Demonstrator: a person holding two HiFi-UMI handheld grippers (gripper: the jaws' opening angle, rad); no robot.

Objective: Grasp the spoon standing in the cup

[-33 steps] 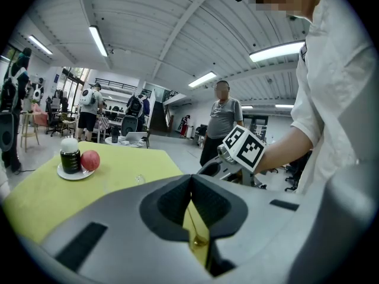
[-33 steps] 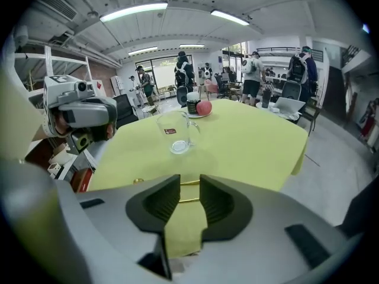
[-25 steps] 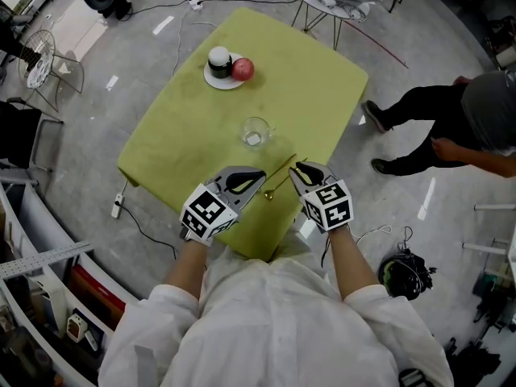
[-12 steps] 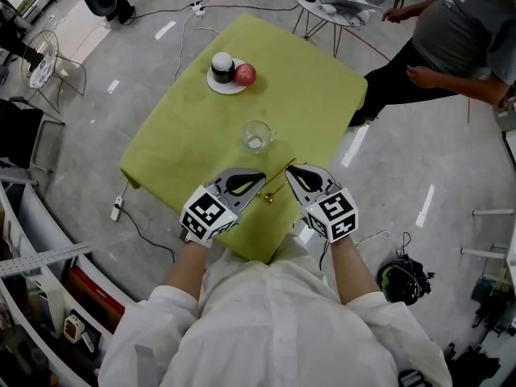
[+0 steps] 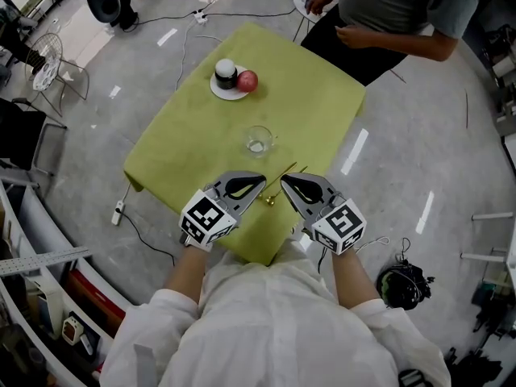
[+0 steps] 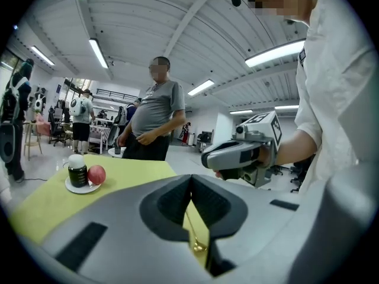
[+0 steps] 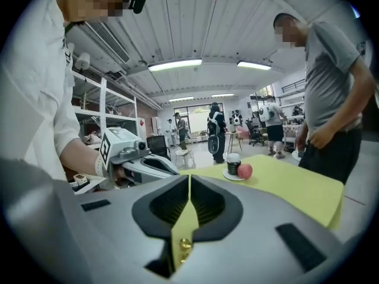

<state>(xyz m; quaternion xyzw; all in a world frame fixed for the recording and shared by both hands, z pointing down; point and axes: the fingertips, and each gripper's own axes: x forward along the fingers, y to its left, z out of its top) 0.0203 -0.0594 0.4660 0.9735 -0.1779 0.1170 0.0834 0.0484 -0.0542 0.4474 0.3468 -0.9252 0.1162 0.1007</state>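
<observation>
A gold spoon (image 5: 279,185) lies flat on the green table (image 5: 193,151), not in the glass cup (image 5: 257,139) that stands a little beyond it. My left gripper (image 5: 263,177) hovers just left of the spoon with its jaws together and nothing in them. My right gripper (image 5: 282,179) hangs above the spoon's handle; its jaws have just been closing and now meet with nothing between them. The spoon's bowl (image 6: 196,247) shows through the gap under the left gripper (image 6: 190,179), and the spoon (image 7: 180,244) also shows below the right gripper (image 7: 189,179).
A white plate (image 5: 218,89) with a dark jar (image 5: 225,72) and a red apple (image 5: 247,80) sits at the table's far side. A person in a grey shirt (image 5: 395,6) stands at the far right corner. The table's near edge (image 5: 250,252) lies under my hands.
My right gripper has risen, swung towards the left one, and its jaws have shut. The spoon stayed on the table. The person in grey walked from the right to the table's far corner.
</observation>
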